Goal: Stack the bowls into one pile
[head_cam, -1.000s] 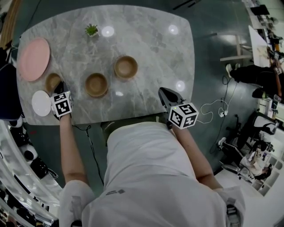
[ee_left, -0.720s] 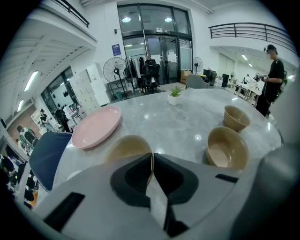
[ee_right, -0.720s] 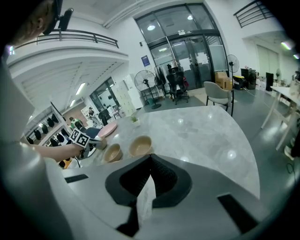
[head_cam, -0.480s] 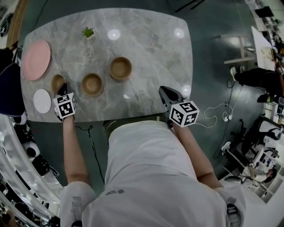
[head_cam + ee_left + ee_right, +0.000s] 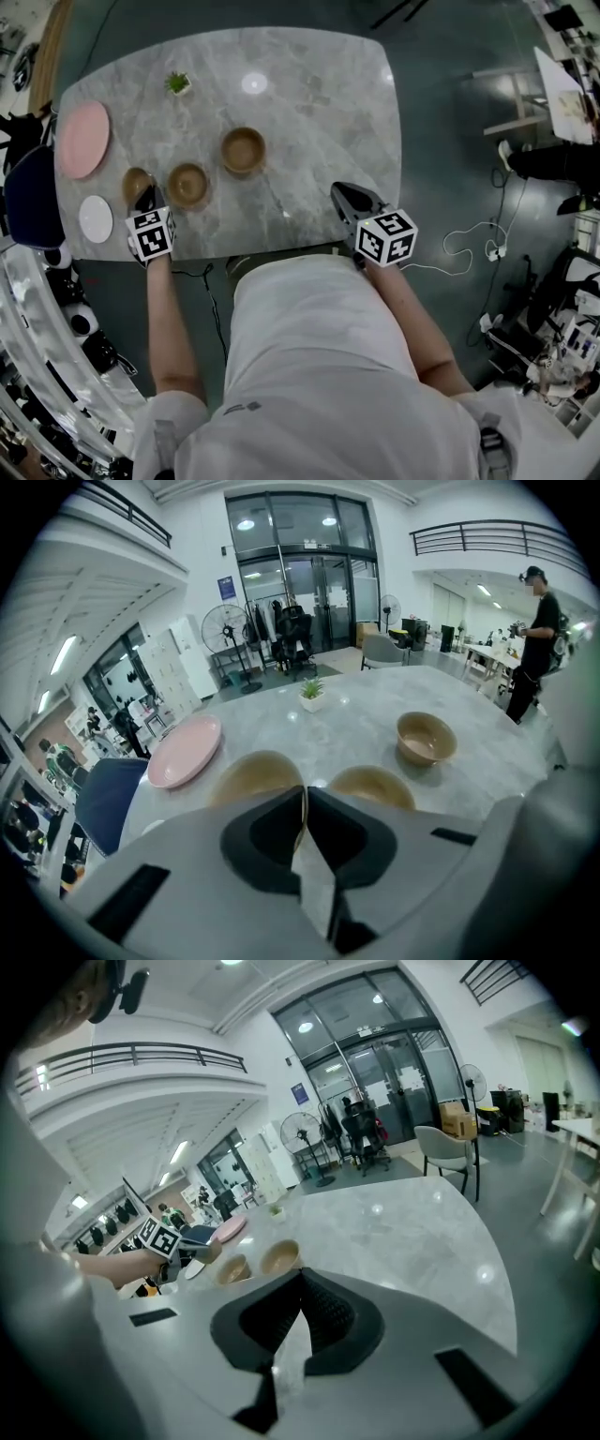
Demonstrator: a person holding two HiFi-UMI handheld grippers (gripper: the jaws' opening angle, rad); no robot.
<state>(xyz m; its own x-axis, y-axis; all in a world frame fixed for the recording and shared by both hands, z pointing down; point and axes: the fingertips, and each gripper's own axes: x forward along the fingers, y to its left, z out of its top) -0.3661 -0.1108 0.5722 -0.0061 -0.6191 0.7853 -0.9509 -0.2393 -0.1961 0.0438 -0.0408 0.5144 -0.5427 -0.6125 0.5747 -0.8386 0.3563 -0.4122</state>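
Observation:
Three wooden bowls are on the marble table [image 5: 309,112]. My left gripper [image 5: 146,195] is shut on the near rim of the small left bowl [image 5: 137,182], which is lifted close beside the middle bowl [image 5: 188,184]. In the left gripper view the rim of the held bowl [image 5: 253,772] runs between the closed jaws of the left gripper [image 5: 304,794], with the middle bowl [image 5: 375,785] to its right and the third bowl [image 5: 427,738] further off. That third bowl [image 5: 243,150] sits alone. My right gripper [image 5: 341,194] hovers shut and empty over the table's near right edge.
A pink plate [image 5: 84,139] lies at the far left, and a small white plate [image 5: 96,217] is near the left edge. A little potted plant [image 5: 177,84] stands at the back. A dark chair [image 5: 28,197] sits off the table's left side.
My left gripper has carried the small bowl up and to the right, closing most of the gap to the middle bowl. The right gripper has barely shifted.

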